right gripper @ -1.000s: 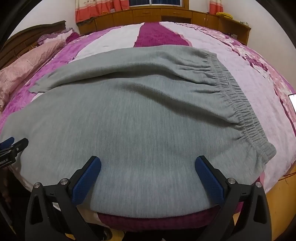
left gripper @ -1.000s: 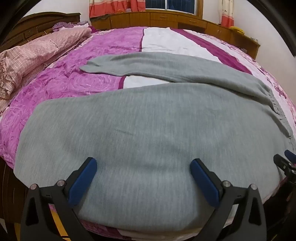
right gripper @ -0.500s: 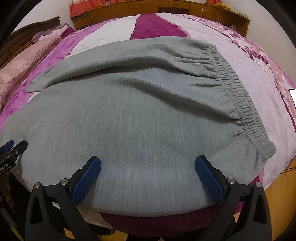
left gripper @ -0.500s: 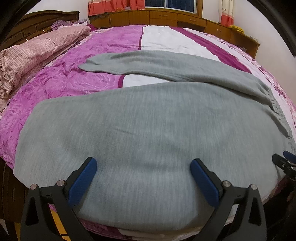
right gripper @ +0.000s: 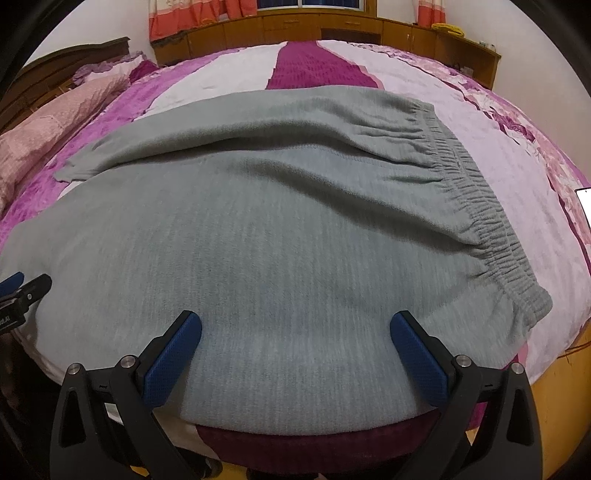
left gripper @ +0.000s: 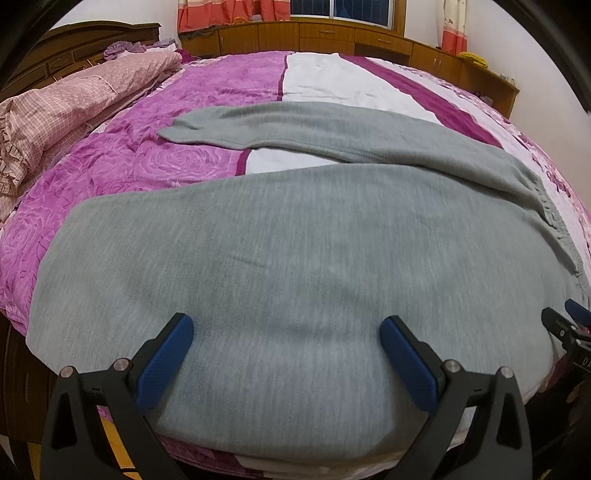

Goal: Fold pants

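Grey pants [left gripper: 295,251] lie spread flat on the bed, legs to the left, elastic waistband [right gripper: 491,221] to the right. The near leg lies along the front bed edge; the far leg [left gripper: 303,129] angles away behind it. My left gripper [left gripper: 286,343] is open and empty, hovering over the near leg by the front edge. My right gripper [right gripper: 295,341] is open and empty over the hip area near the front edge, left of the waistband corner [right gripper: 532,306]. Each gripper shows at the side of the other's view.
The bed has a purple, white and pink floral cover [left gripper: 155,166]. A pink checked quilt [left gripper: 62,110] is piled at the left by the wooden headboard [left gripper: 74,44]. Wooden cabinets [right gripper: 332,26] and curtains line the far wall. A white object [right gripper: 585,203] lies at the right.
Both grippers have edged slightly forward over the pants and stayed open. The pants have not moved.
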`<state>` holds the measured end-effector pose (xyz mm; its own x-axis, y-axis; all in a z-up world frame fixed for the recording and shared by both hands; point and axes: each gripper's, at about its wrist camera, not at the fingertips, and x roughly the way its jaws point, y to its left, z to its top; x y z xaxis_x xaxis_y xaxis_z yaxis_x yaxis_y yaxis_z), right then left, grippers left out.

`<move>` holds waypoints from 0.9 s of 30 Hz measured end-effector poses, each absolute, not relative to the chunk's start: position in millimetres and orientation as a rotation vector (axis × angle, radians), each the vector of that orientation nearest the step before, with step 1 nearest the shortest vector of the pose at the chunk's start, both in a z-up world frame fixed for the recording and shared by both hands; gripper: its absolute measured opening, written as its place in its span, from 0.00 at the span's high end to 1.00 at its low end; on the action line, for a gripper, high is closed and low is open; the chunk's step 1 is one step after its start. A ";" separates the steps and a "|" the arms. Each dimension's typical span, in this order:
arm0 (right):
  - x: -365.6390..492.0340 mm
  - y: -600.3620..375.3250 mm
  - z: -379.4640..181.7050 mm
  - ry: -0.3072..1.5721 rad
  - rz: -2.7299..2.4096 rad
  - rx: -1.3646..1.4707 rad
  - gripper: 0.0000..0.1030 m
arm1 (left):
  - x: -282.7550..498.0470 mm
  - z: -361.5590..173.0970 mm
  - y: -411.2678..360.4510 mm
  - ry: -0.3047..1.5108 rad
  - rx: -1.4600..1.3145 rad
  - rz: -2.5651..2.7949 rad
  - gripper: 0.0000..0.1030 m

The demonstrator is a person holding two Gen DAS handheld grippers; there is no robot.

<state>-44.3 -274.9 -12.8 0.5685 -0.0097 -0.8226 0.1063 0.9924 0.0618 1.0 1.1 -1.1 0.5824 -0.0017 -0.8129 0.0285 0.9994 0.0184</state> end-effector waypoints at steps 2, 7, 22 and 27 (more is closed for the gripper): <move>-45.6 -274.3 -13.0 0.954 -0.064 0.103 0.03 | 0.7 -0.9 0.7 0.947 0.032 -0.016 0.00; -46.9 -274.4 -12.8 0.943 -0.050 0.096 0.03 | -0.2 -1.1 0.2 0.945 0.032 -0.014 0.00; -47.8 -275.9 -13.0 0.938 -0.044 0.095 0.03 | -0.1 -0.8 0.3 0.945 0.032 -0.015 0.00; -48.0 -275.8 -13.1 0.938 -0.043 0.095 0.03 | -0.2 -0.9 0.1 0.944 0.032 -0.014 0.00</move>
